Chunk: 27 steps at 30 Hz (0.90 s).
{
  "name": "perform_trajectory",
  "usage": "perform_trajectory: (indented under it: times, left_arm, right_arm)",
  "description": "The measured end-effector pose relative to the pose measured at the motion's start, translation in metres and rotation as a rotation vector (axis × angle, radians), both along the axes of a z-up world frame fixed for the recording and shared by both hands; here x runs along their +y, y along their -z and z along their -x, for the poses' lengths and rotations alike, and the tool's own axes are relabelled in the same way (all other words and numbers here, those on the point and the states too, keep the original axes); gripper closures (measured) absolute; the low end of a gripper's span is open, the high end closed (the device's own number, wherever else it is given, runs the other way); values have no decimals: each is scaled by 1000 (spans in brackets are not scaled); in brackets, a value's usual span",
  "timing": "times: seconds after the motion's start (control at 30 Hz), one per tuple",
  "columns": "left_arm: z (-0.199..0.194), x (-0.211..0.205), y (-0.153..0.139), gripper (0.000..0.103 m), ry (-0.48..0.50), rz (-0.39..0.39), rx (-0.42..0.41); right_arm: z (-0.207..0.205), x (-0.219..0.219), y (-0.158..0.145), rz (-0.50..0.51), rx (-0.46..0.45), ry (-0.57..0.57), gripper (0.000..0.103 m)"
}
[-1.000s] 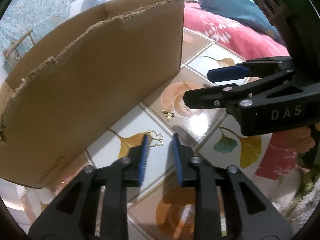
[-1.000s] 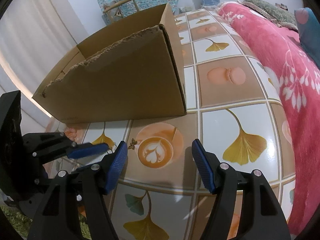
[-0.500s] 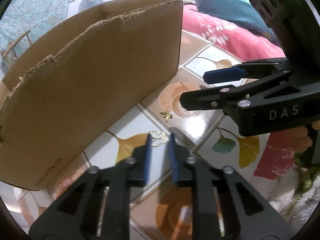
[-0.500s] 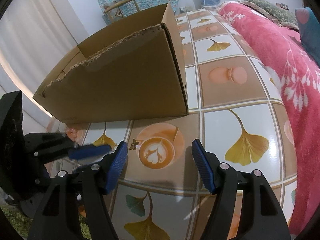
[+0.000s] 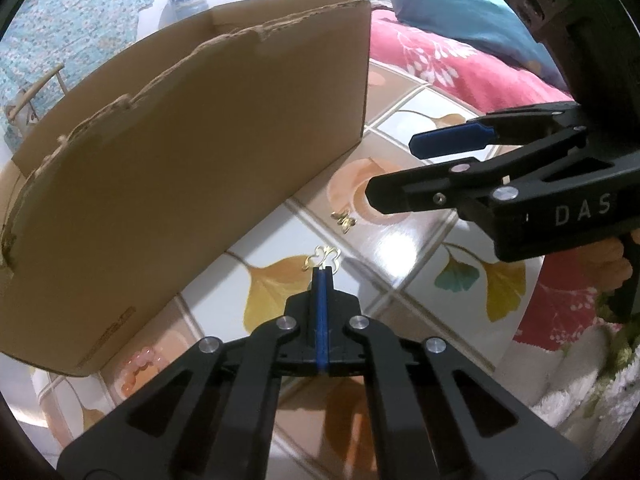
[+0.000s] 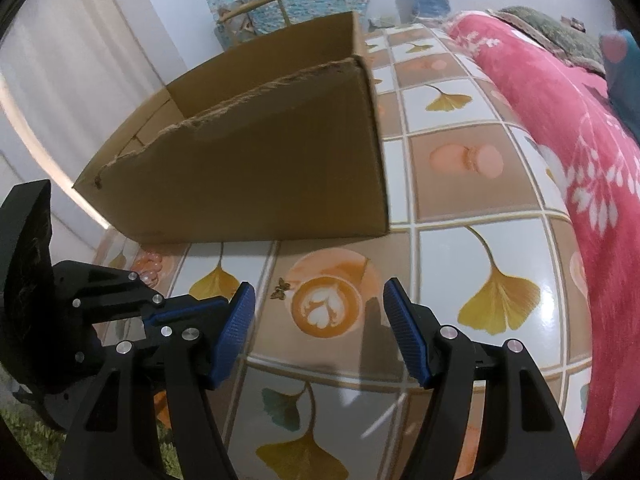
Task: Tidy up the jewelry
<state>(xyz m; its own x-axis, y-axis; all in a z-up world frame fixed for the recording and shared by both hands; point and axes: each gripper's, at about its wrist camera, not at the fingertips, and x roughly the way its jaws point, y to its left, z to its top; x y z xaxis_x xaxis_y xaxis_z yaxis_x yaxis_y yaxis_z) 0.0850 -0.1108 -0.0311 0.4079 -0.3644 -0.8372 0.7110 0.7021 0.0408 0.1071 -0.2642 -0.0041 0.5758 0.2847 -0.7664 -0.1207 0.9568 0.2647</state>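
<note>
Closed since a second ago: left gripper point(image 5: 322, 276) now clenched on the near butterfly point(image 5: 323, 258), on the tiles beside the box point(image 5: 192, 184). Right gripper point(image 6: 320, 320) unchanged, spread wide, empty. Second butterfly point(image 5: 345, 220) untouched, farther off; lift probably next.

box point(image 6: 248, 168): plain brown cardboard
floor mat point(image 6: 460, 184): white and tan squares, yellow ginkgo leaves
blanket point(image 6: 568, 128): pink, white flowers
</note>
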Motion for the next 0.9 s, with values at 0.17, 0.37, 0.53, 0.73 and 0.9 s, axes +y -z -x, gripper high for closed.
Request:
perform_trajectory:
  times: [0.17,0.37,0.53,0.73,0.9]
  left_arm:
    - [-1,13,0,103,-39,3,14]
    - [-2,21,0,103,-56,11,22]
    - [-2,20,1,103,-54,10,19]
    - [-2,20,1,103,-54,11,18]
    - [-2,19,2,103,-54,11,17]
  right_arm:
    - [-8,16,2,41,-3,-64,54]
    - [-13,34,3,114,-13,-99,70]
    - [-13,42,9,172,-5,-98,79]
    - [-14,45,13,176,3,-86,80]
    - [-12,57,14,215,-7,-78,83]
